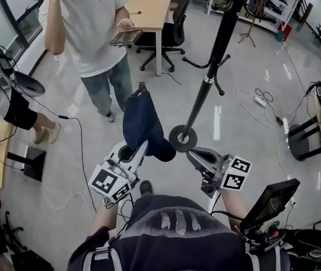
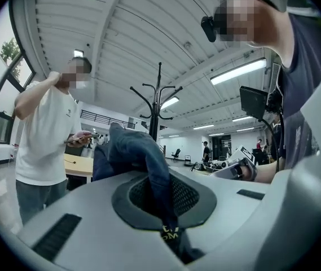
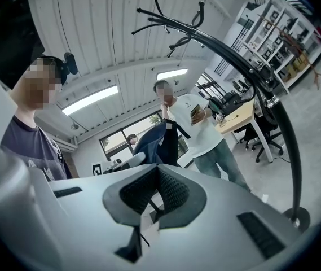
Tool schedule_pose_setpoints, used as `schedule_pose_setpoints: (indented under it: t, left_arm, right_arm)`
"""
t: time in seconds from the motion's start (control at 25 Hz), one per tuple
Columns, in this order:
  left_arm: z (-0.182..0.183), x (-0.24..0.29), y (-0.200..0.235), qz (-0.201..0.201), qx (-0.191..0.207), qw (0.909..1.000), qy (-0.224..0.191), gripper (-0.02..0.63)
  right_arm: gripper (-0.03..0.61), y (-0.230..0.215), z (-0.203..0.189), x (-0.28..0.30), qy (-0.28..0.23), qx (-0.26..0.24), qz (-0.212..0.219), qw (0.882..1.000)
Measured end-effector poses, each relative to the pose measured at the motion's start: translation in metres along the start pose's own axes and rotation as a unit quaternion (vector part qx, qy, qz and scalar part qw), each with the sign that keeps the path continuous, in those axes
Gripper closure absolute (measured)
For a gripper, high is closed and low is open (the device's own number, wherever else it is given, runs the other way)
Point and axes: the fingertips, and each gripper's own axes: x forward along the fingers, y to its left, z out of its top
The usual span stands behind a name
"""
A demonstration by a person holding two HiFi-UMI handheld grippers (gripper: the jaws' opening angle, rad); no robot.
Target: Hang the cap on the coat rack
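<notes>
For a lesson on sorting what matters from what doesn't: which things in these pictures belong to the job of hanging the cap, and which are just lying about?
Belongs to the job: navy cap, clamped in the left gripper; coat rack; right gripper, shut.

Just lying about: office chair; wooden desk; power strip; bystander's tablet.

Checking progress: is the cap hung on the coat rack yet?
Not hung. The cap is clamped in the left tongs, beside the coat rack and clear of its hooks.
</notes>
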Motion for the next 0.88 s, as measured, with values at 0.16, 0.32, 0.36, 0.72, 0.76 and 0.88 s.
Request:
schedule_pose_setpoints:
  t: [0.16,0.32,0.36,0.72,0.76,0.88]
  left_arm:
    - [0.0,-0.018,0.058,-0.027,-0.014,0.9995,-0.004,0.6]
    - [0.001,-0.038,0.113,-0.049,-0.03,0.9983,-0.003,0.6]
    - [0.0,-0.041,0.123,-0.053,-0.033,0.9981,-0.003,0.6]
    - [-0.008,-0.06,0.184,-0.053,-0.05,0.9973,-0.008,0.6]
    - [-0.009,-0.062,0.187,-0.052,-0.046,0.9975,-0.007,0.6]
    - [-0.011,-0.067,0.196,-0.048,-0.044,0.9979,-0.004,0.6]
  right_arm:
    - [0.575,-0.007,0.003,0.074,0.009,0.007,-0.011,1.0]
    - [0.575,-0.006,0.003,0.148,0.023,0.011,-0.015,1.0]
    - [0.574,-0.006,0.002,0.161,0.027,0.013,-0.017,0.999]
    - [0.574,-0.02,-0.004,0.229,0.048,0.017,-0.024,0.998]
    - [0.575,-0.02,-0.006,0.232,0.049,0.018,-0.024,0.998]
    - [0.574,-0.022,-0.008,0.244,0.054,0.022,-0.02,0.998]
